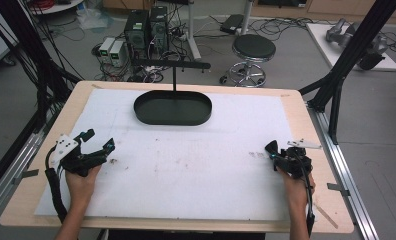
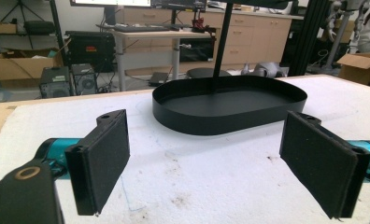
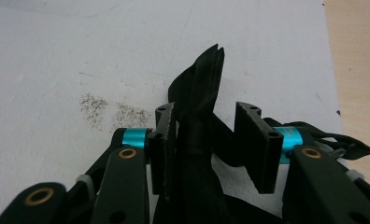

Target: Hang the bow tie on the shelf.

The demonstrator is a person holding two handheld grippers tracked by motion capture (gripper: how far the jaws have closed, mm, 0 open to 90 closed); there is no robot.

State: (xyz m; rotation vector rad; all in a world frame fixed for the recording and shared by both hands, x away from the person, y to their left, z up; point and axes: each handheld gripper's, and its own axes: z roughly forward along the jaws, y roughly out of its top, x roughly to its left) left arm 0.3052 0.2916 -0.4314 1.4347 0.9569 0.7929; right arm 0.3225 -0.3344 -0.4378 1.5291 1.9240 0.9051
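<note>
A black fabric strap stands between the jaws of my right gripper. The left pad presses against it, and a fold of it reaches the right pad. In the high view this gripper rests at the right of the white mat with the strap's dark end poking out. My left gripper lies at the left of the mat, open. Its pads stand wide apart with nothing between them. A black oval tray sits at the far middle. It lies straight ahead of the left gripper.
A thin black post with a crossbar rises from the tray. The white mat covers most of the wooden table. Black frame struts stand off the right edge. A stool and computers are on the floor beyond.
</note>
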